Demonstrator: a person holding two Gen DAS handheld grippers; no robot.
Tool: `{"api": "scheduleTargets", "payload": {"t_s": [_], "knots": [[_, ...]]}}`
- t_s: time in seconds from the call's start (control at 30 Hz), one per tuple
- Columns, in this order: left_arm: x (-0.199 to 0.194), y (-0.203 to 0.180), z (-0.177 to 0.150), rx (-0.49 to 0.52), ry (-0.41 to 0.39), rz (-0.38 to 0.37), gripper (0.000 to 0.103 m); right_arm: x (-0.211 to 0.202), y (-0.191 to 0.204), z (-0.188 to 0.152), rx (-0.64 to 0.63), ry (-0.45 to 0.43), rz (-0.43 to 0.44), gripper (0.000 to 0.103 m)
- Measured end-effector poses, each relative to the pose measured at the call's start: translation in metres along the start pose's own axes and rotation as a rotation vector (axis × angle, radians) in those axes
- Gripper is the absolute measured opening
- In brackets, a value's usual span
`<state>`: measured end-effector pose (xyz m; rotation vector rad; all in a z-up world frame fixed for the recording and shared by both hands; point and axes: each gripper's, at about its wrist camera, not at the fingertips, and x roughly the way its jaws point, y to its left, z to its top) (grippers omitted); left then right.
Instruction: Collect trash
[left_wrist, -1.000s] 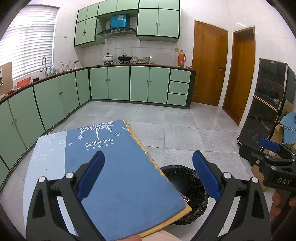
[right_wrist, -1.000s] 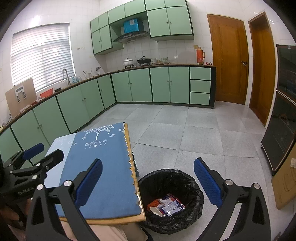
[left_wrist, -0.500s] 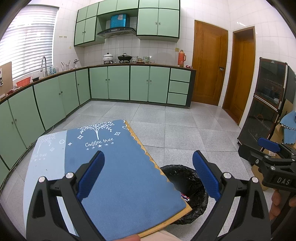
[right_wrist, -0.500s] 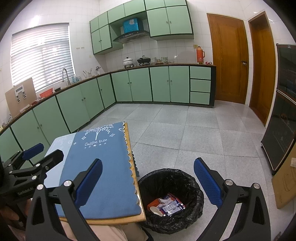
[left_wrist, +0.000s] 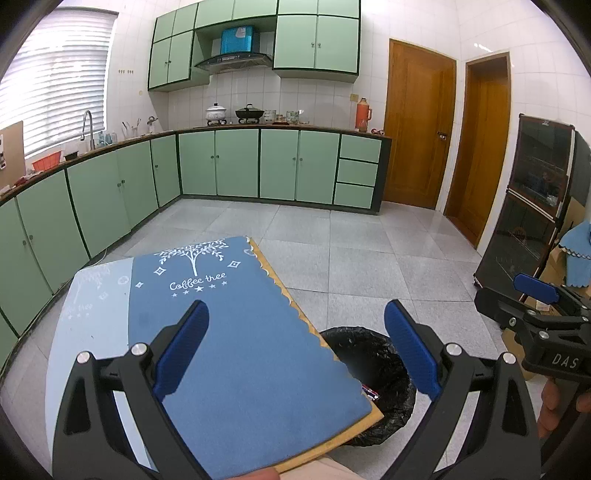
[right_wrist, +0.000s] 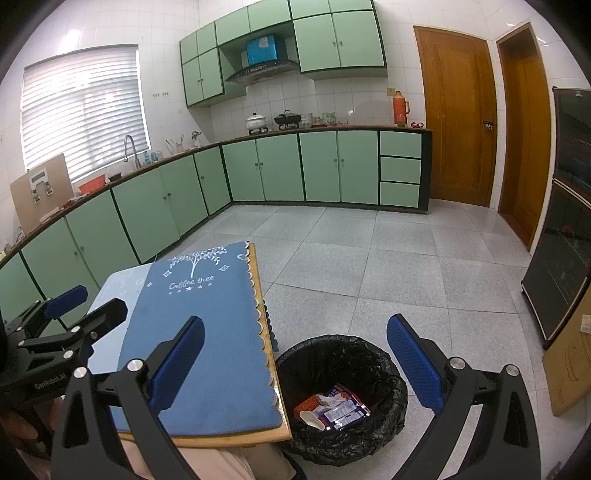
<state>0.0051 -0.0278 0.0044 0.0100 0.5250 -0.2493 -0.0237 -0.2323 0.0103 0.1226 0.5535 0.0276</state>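
A round bin with a black liner (right_wrist: 341, 354) stands on the floor at the table's right front corner; it also shows in the left wrist view (left_wrist: 369, 350). Inside lie several pieces of trash (right_wrist: 332, 406): wrappers and a white cup. My left gripper (left_wrist: 295, 350) is open and empty above the blue table mat (left_wrist: 240, 332). My right gripper (right_wrist: 295, 362) is open and empty, above the bin and the table's right edge. Each gripper shows in the other's view: the right one (left_wrist: 535, 295) and the left one (right_wrist: 66, 310).
The wooden table (right_wrist: 221, 439) carries a blue "Coffee tree" mat (right_wrist: 203, 314). Green cabinets (left_wrist: 277, 166) line the far and left walls. Wooden doors (left_wrist: 417, 125) stand at the far right. A dark cabinet (left_wrist: 528, 221) and cardboard (right_wrist: 569, 369) stand on the right.
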Motion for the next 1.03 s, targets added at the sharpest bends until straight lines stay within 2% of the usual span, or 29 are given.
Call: {"api": "scheduleTargets", "payload": {"t_s": [1.03], "knots": [[0.0046, 0.0051, -0.0061, -0.009, 0.013, 0.000, 0.093, 0.0078, -0.0062, -0.0070, -0.004, 0.012, -0.002, 0.097]]}}
